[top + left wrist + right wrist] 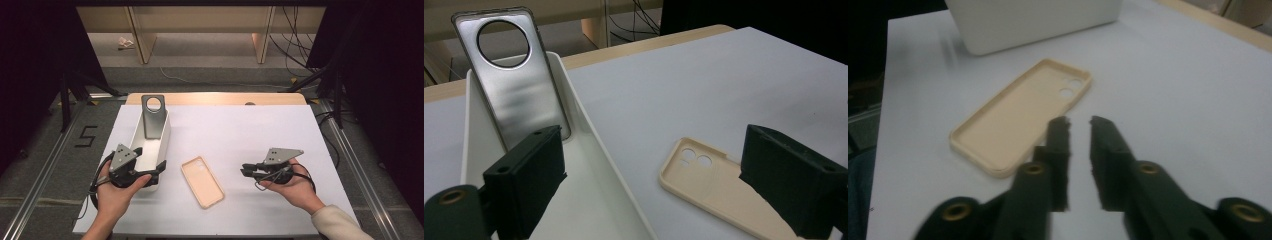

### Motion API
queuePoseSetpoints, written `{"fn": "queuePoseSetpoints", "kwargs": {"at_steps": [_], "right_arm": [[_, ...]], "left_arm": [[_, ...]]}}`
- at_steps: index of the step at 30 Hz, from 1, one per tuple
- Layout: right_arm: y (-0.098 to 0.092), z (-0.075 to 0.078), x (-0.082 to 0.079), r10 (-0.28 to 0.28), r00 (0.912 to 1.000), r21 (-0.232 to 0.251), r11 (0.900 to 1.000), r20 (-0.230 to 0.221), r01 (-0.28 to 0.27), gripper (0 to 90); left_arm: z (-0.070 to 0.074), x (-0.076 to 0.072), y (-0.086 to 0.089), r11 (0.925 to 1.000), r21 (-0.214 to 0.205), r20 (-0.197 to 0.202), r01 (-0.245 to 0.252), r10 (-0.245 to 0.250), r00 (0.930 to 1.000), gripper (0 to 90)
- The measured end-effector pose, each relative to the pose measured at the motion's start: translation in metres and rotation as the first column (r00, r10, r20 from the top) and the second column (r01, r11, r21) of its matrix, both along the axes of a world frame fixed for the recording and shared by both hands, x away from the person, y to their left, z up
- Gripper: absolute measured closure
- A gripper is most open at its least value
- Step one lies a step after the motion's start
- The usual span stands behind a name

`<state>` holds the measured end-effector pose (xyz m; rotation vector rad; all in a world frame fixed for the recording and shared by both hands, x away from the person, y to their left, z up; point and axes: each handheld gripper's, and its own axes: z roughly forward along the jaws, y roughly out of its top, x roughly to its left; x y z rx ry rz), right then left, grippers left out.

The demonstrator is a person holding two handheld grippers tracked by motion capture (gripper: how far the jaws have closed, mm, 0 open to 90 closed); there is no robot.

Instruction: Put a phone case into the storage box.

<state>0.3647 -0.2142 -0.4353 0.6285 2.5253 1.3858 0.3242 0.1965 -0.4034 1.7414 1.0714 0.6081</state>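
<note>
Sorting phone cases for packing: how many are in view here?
2. A beige phone case lies open side up on the white sheet, between the grippers. A grey phone case leans upright inside the white bin. Others could be hidden lower in the bin.

Each hand carries a black two-jaw gripper: the left gripper (159, 169) and the right gripper (245, 171) both bear a grey three-cornered plate on top, dotted with small dark screw holes. A black cable loops from each body. In the gripper views the jaws are matte black blocks with ragged-edged pads, hinged on arms with brass-coloured bushings (one jaw face also shows two small holes). The right hand (295, 189) comes out of a cream sleeve; the left hand (116, 196) shows no sleeve.
</note>
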Motion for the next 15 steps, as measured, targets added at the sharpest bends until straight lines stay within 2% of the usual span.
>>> {"fn": "queuePoseSetpoints", "kwargs": {"at_steps": [4,7,11,15], "right_arm": [[0.016,-0.007,-0.001,0.015,0.9984,-0.079,0.9967,-0.055,-0.019,90.0],[0.028,-0.012,0.001,0.03,0.9948,-0.11,0.9931,-0.098,-0.041,90.0],[0.043,-0.016,0.001,0.06,0.9903,-0.14,0.9872,-0.125,-0.078,90.0],[0.051,-0.023,0.002,0.054,0.9861,-0.189,0.9784,-0.157,-0.084,90.0]], "left_arm": [[0.0,-0.001,-0.001,1.0,0.001,0.003,0.002,-0.002,1.0,11.3],[0.001,-0.001,-0.002,1.0,0.0,0.004,0.006,-0.006,1.0,11.9],[0.0,-0.001,-0.002,0.9999,0.003,0.004,0.01,-0.01,0.9999,12.4],[-0.001,-0.001,-0.003,0.9999,0.004,0.001,0.01,-0.01,0.9999,12.7]]}}
